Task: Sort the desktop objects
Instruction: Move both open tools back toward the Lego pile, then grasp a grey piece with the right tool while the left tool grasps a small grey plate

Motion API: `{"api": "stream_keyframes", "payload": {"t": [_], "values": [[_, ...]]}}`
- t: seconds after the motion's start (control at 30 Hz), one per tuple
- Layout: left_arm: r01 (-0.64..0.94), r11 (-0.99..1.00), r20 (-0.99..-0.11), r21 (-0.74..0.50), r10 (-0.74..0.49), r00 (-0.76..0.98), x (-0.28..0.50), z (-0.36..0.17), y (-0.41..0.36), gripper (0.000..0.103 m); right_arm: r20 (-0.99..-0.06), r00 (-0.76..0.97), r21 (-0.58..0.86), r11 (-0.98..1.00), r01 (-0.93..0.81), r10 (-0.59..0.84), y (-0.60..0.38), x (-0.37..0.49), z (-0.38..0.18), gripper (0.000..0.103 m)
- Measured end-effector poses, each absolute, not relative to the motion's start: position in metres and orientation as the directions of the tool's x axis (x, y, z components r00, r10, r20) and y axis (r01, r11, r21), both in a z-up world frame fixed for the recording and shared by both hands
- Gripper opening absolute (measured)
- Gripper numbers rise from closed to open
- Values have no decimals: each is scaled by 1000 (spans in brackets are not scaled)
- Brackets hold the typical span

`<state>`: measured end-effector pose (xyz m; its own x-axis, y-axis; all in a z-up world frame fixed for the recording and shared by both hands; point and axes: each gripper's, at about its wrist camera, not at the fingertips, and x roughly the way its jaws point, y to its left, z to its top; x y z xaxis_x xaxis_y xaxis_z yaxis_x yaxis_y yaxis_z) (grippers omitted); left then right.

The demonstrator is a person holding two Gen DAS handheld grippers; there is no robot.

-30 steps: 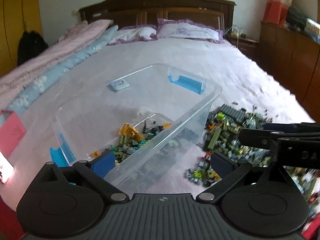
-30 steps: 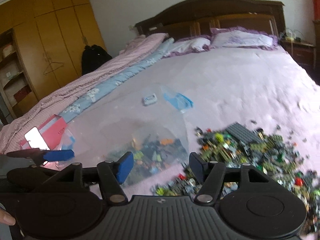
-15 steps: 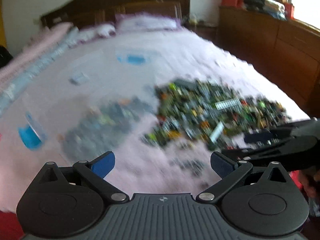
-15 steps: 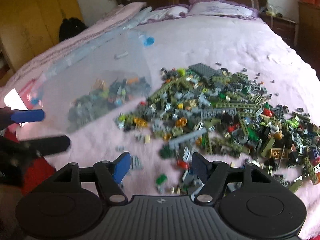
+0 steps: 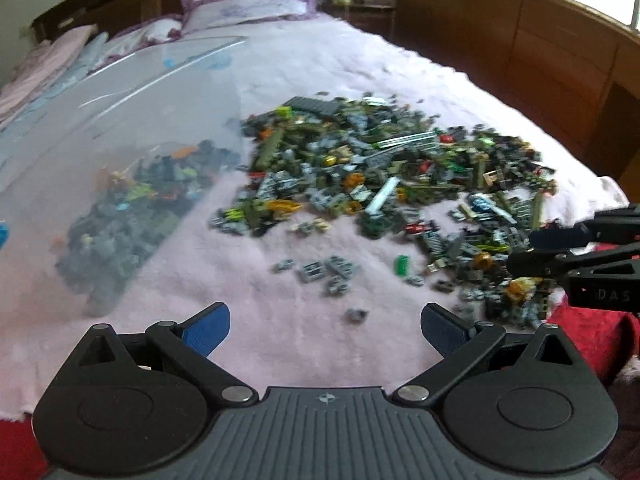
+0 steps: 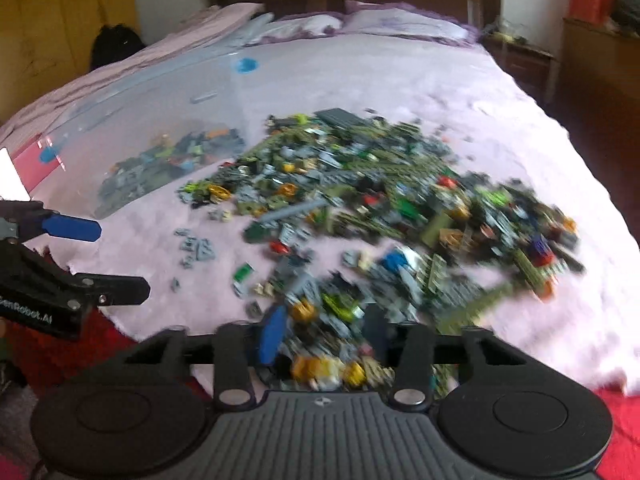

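On the pink bedspread [image 5: 312,344] lies a brick pile [image 5: 392,184], wooden cabinets [image 5: 520,52] beyond

Bare pink bedspread [image 5: 280,344] lies open at lower centre of the left view — flanked by the clear bin [image 5: 120,128] at left and the brick pile [image 5: 380,176] upper right, with stray grey bricks [image 5: 324,272] between.

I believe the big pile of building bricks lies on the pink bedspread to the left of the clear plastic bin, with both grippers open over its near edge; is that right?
Not quite: the pile of building bricks lies to the right of the clear plastic bin, as the left wrist view shows. The rest holds: it is on the pink bedspread, and the left gripper and right gripper are both open at its near edge.
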<state>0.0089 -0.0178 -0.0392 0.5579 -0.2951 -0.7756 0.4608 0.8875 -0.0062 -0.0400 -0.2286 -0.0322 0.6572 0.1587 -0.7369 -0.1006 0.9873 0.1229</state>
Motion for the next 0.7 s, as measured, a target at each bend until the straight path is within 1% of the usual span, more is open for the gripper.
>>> {"api": "stream_keyframes", "payload": {"t": [0.13, 0.3, 0.43, 0.6, 0.67, 0.7], "values": [[488, 873, -800, 0, -293, 524, 9, -48, -28, 102, -739, 641, 154, 978, -142, 210, -226, -53, -38, 27], [486, 874, -828, 0, -273, 490, 10, -62, -27, 102, -732, 624, 151, 958, -242, 273, -206, -51, -40, 26], [461, 887, -858, -35, -263, 441, 15, -76, -20, 103, -728, 609, 160, 942, -296, 314, -193, -40, -42, 26], [465, 884, -851, -37, -272, 450, 14, -76, -18, 102, -748, 578, 159, 933, -322, 327, -183, -32, -50, 27], [490, 871, -829, -30, -295, 475, 9, -70, -21, 98, -745, 587, 154, 938, -312, 317, -183, -34, -48, 27], [510, 860, -811, -28, -317, 491, 7, -65, -24, 95, -740, 596, 151, 941, -303, 310, -185, -37, -47, 28]]}}
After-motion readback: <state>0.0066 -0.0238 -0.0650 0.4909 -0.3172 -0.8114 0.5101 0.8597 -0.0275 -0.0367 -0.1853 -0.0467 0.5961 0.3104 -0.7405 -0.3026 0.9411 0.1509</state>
